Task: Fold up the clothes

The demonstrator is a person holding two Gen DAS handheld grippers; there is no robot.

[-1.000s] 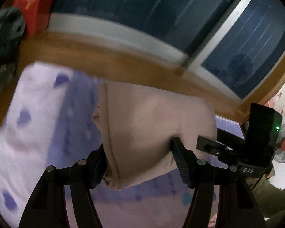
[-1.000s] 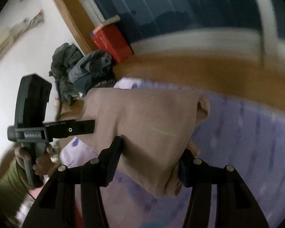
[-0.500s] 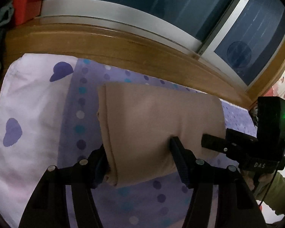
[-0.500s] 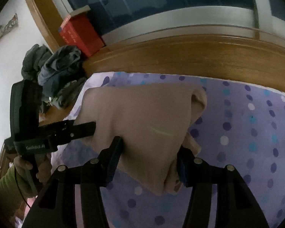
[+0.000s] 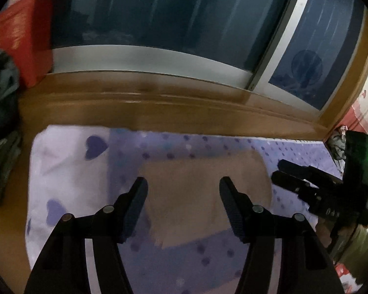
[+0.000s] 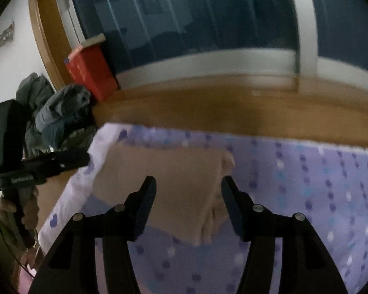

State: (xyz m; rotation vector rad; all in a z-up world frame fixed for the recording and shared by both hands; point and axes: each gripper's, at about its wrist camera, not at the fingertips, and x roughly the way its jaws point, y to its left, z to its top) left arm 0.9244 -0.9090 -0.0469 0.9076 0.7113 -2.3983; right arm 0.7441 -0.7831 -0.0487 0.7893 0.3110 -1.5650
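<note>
A folded beige garment (image 5: 196, 196) (image 6: 164, 183) lies flat on the purple dotted bed sheet (image 5: 208, 257) (image 6: 306, 196), its layered edges on the right in the right wrist view. My left gripper (image 5: 182, 183) hovers over its near left part, open, its pads clear of the cloth. My right gripper (image 6: 188, 181) hangs over the garment's near right corner; its jaws are opening and press on nothing. In each wrist view the other hand-held gripper appears at the side, the right one (image 5: 306, 188) and the left one (image 6: 49, 164).
A wooden ledge (image 5: 159, 107) runs under the dark window behind the bed. On it stand a red box (image 6: 90, 71) and a heap of dark clothes (image 6: 59, 115). A white cloth with purple hearts (image 5: 61, 171) covers the bed's left end.
Both grippers were shut on the folded garment as it was set down on the sheet. Now it lies there on its own and both grippers have drawn back off it.
</note>
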